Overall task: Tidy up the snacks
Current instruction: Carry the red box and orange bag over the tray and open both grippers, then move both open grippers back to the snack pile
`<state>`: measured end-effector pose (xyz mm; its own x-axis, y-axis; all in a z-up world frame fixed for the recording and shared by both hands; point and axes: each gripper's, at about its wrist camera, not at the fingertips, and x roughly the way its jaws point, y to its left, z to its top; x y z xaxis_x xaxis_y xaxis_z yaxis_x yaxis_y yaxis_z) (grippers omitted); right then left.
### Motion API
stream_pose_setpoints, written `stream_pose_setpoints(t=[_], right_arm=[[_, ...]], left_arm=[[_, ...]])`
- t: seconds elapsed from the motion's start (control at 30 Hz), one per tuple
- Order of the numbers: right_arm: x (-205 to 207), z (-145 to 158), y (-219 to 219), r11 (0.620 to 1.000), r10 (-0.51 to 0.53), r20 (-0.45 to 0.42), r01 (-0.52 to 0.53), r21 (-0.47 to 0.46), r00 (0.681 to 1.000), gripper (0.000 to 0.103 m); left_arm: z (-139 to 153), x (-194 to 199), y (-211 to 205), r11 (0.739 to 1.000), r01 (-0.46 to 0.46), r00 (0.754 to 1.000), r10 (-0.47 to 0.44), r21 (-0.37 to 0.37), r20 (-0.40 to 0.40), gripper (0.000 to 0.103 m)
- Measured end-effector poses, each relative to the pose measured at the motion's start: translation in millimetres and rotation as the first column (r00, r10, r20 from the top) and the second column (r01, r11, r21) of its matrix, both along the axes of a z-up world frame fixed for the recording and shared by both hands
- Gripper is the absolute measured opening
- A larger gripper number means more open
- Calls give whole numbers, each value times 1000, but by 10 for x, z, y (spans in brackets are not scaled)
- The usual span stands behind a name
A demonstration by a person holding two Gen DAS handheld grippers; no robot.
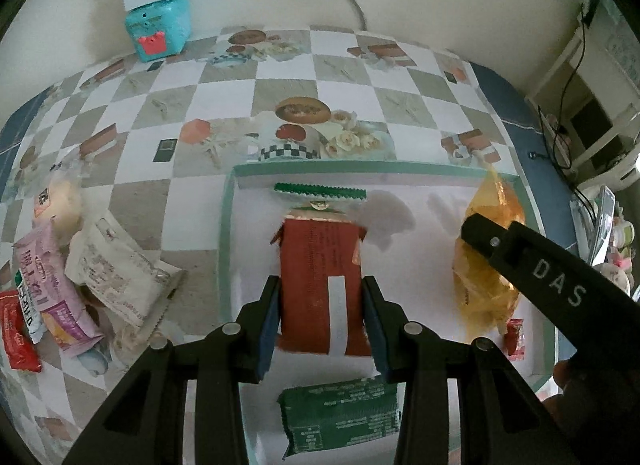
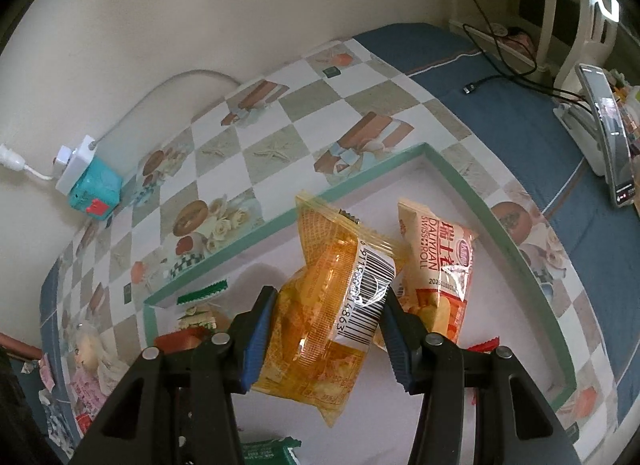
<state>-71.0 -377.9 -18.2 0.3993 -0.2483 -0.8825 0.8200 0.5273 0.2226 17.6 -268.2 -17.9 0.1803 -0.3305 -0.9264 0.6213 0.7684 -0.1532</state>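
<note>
My left gripper [image 1: 322, 323] is shut on a red snack packet [image 1: 320, 277] with a green serrated top, held above the white tray [image 1: 225, 265] with its green rim. Below it a green packet [image 1: 340, 411] lies in the tray. My right gripper [image 2: 324, 335] is shut on a yellow see-through packet [image 2: 328, 313] with a barcode, over the same tray [image 2: 472, 201]. In the left wrist view the right gripper's black finger reaches in from the right and the yellow packet [image 1: 484, 265] hangs from it. An orange Swiss roll packet [image 2: 440, 265] lies in the tray behind it.
Several loose snack packets [image 1: 116, 269] lie on the checkered tablecloth left of the tray. A teal box [image 1: 158, 27] with a white power strip on it stands at the back by the wall. A small red packet [image 1: 514, 339] lies in the tray's right corner. A phone on a stand [image 2: 608, 133] sits at right.
</note>
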Motion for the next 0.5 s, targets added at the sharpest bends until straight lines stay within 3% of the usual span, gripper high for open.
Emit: stream_pose_setpoints(t=[0.27,0.3,0.37,0.5], right_arm=[[64,-97,47,999,37,-22,-37,18,999,57],[59,-76,43,999,38,-12,-38,18,999,59],[40,2,41,999,34,17,-34,7,999,78],[15,178,66,999,23,35,-23,-27,999,78]], left_arm=[[-44,-28,-15,1000,12,1000,-11,28,-24,45],[-23,-18,-1,1000,8,1000,-7,27,-22,55],[50,-6,26,1000,4,1000,-4,14,-10,73],[249,20,117,1000,0,1000,0,4,19,75]])
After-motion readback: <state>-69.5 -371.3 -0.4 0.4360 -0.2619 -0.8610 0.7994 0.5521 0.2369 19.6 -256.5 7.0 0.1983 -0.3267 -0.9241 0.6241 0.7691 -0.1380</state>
